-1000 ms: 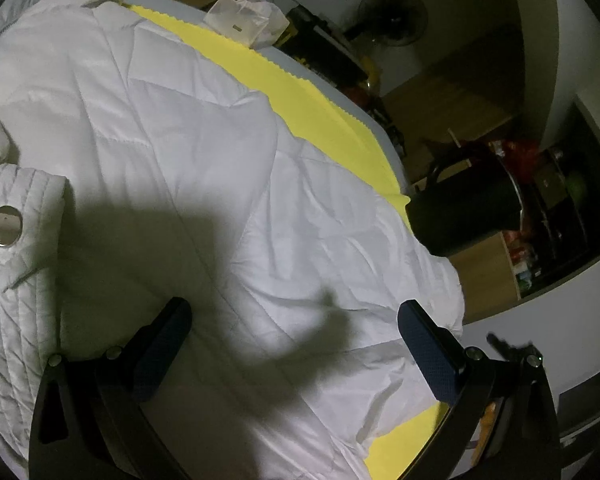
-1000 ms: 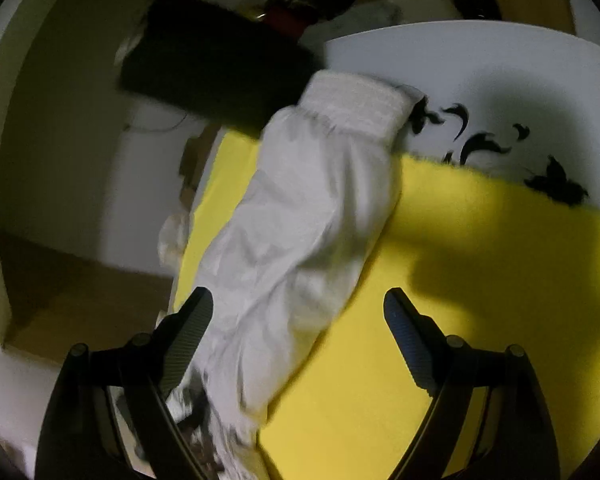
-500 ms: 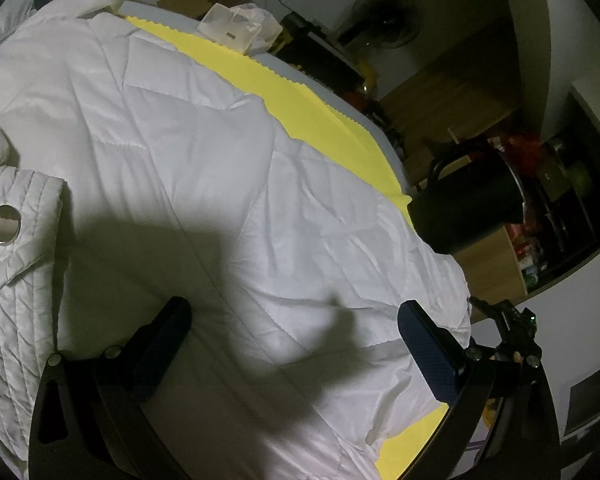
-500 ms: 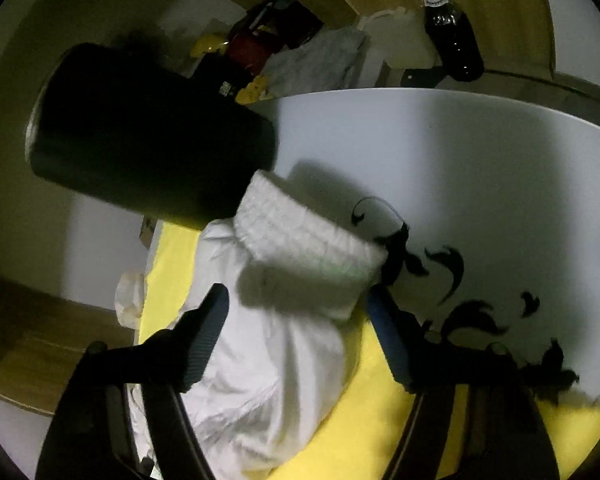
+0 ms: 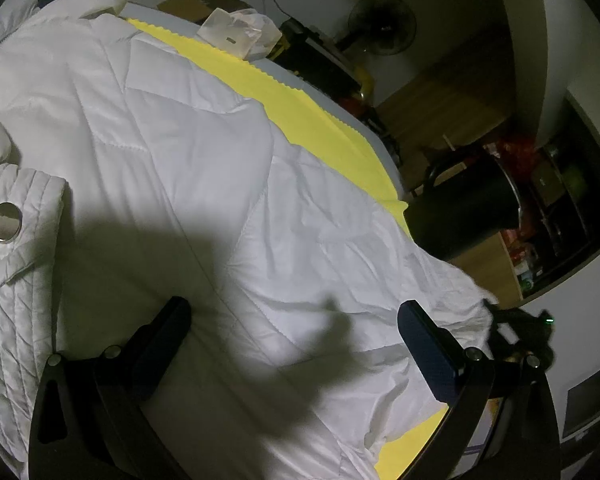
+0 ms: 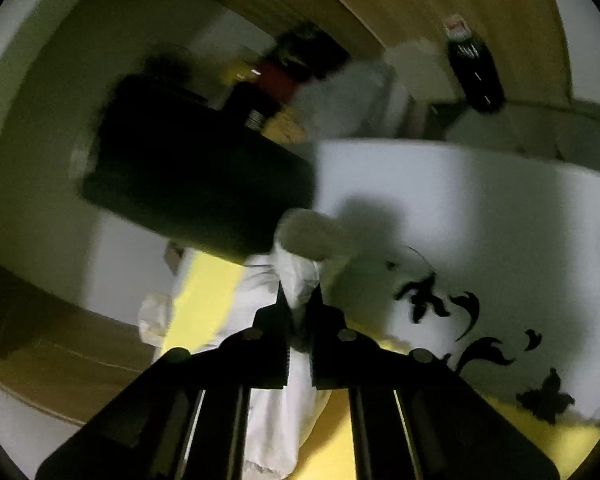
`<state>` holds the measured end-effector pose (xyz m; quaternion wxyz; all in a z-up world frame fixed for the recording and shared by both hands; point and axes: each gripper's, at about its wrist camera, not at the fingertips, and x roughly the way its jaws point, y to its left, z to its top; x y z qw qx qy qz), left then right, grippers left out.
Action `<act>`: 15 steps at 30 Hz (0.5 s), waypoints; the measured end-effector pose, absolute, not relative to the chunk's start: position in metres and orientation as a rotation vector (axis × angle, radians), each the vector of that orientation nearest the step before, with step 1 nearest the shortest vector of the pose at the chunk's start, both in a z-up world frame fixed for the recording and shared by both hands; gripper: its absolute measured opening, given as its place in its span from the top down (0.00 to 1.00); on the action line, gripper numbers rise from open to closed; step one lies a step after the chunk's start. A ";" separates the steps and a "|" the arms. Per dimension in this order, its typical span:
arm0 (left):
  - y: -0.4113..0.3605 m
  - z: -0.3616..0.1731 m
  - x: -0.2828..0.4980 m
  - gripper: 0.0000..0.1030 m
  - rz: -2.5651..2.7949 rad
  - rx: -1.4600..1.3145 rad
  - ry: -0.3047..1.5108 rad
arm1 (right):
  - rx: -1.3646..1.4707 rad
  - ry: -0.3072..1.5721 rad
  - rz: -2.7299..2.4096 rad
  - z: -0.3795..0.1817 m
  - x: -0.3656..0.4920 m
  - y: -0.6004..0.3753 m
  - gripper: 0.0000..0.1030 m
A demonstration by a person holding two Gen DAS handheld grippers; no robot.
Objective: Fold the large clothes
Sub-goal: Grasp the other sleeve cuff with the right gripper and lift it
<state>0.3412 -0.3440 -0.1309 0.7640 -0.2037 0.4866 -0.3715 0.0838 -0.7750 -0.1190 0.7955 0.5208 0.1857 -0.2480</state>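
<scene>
A white quilted jacket point(image 5: 188, 168) lies spread on a yellow cloth point(image 5: 312, 120) over a table. My left gripper point(image 5: 296, 328) is open and empty, hovering just above the jacket's body. My right gripper point(image 6: 299, 300) is shut on the jacket's sleeve point(image 6: 296, 276) just below its ribbed cuff point(image 6: 312, 236), at the table's end. The right gripper also shows in the left wrist view point(image 5: 512, 324), at the far end of the sleeve. A round metal snap point(image 5: 5, 223) sits on a quilted flap at the left.
A black cylindrical bin point(image 5: 464, 208) stands off the table's far side, close to the held cuff point(image 6: 196, 176). A white tabletop with black floral marks point(image 6: 460, 208) lies beyond the cloth. A clear plastic bag point(image 5: 240, 32), a fan point(image 5: 380, 24) and cluttered shelves lie further off.
My right gripper moved forward along the sleeve to the cuff and closed on it. The left gripper stayed open over the jacket, nearly still.
</scene>
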 end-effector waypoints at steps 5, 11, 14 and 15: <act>-0.343 -0.131 0.343 0.00 -0.798 -0.465 1.059 | 0.988 0.343 -0.528 -0.068 0.076 -0.747 0.94; -0.350 -0.128 0.347 0.00 -0.781 -0.445 1.078 | 1.008 0.412 -0.588 -0.071 0.079 -0.748 0.94; -0.346 -0.125 0.353 0.00 -0.790 -0.521 1.121 | 1.032 0.404 -0.592 -0.069 0.071 -0.748 0.94; -0.344 -0.124 0.354 0.00 -0.801 -0.557 1.127 | 1.022 0.396 -0.587 -0.064 0.069 -0.745 0.94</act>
